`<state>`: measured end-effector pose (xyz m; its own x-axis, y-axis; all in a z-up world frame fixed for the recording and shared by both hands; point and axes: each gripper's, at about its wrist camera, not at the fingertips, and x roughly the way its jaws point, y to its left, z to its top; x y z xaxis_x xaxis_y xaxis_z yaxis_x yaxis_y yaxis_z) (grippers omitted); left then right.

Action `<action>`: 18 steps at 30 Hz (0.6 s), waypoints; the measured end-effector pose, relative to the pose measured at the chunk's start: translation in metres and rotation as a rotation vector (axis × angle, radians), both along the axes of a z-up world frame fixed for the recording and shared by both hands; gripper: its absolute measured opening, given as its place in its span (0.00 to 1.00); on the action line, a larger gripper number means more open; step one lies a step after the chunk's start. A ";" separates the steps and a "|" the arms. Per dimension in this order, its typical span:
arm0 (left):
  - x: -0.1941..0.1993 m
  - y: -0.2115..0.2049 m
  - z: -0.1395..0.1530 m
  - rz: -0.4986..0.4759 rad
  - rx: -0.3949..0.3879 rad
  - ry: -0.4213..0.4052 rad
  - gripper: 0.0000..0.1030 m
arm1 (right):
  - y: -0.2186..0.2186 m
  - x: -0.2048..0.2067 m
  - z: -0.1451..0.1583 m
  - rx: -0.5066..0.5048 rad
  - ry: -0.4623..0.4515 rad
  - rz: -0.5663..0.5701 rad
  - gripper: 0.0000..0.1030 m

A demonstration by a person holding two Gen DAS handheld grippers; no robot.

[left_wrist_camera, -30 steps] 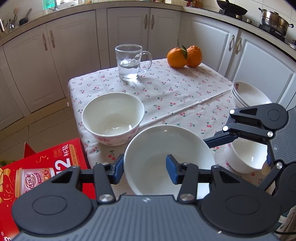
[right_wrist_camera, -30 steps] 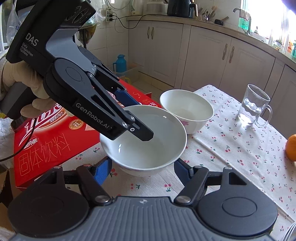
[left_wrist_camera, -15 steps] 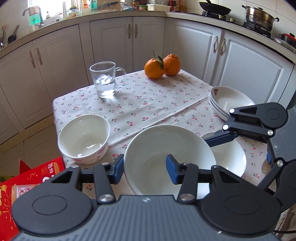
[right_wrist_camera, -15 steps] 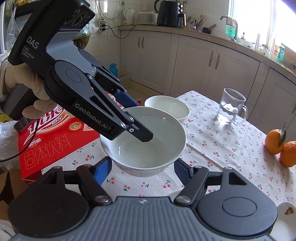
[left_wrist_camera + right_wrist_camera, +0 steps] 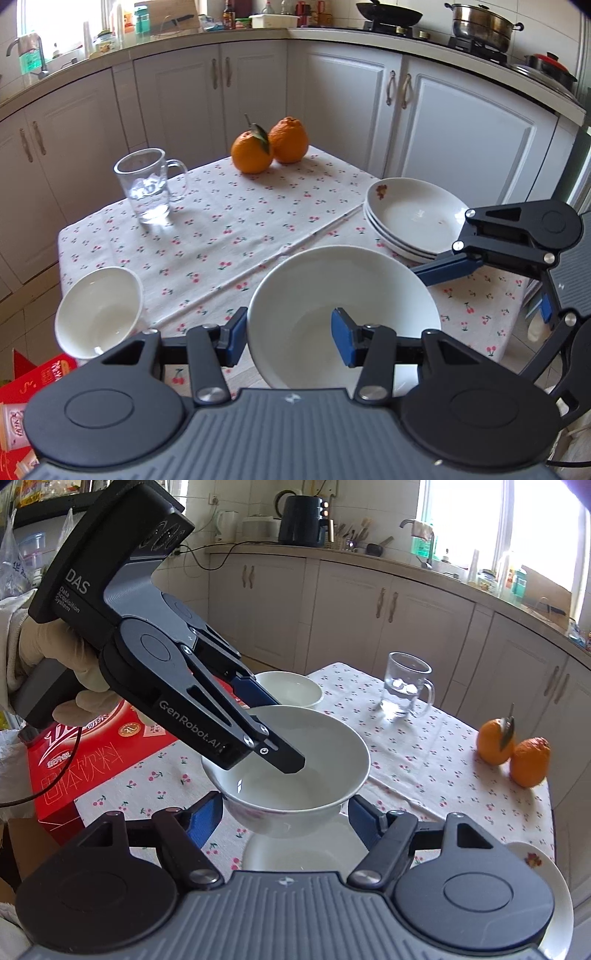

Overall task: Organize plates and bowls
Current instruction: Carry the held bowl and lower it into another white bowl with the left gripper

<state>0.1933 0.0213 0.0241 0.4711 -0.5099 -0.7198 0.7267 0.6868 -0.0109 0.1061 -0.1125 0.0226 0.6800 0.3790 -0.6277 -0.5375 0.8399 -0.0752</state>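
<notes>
the big bowl (image 5: pixel 343 314) is in the air above the bench (image 5: pixel 236 229), left gripper (image 5: pixel 288 336) fingers clamped on its near rim only, so a tilt or bump could slip it onto the dish under it (image 5: pixel 306 853). right gripper (image 5: pixel 286 810) fingers stand apart beside the bowl's base, gripping nothing. both point steeply down, plate stack (image 5: pixel 410 218) just beyond.

we see a glossy white ceramic bowl (image 5: pixel 343 295), a matt cherry-print cloth tablecloth (image 5: pixel 236 229), and a clear glass mug (image 5: pixel 146 186).
</notes>
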 end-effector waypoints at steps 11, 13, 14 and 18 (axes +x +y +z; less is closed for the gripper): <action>-0.004 -0.028 -0.015 -0.041 0.002 0.027 0.46 | -0.026 -0.015 -0.010 0.014 0.025 -0.061 0.77; -0.004 -0.030 -0.017 -0.041 0.005 0.030 0.46 | -0.028 -0.016 -0.012 0.020 0.030 -0.065 0.77; -0.004 -0.031 -0.018 -0.041 0.007 0.031 0.46 | -0.029 -0.016 -0.012 0.023 0.032 -0.067 0.77; -0.005 -0.034 -0.022 -0.041 0.007 0.036 0.46 | -0.035 -0.016 -0.018 0.035 0.044 -0.074 0.77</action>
<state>0.1886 -0.0126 0.0026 0.4238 -0.5232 -0.7393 0.7537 0.6564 -0.0324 0.0900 -0.1476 0.0049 0.6789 0.3512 -0.6448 -0.4761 0.8791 -0.0225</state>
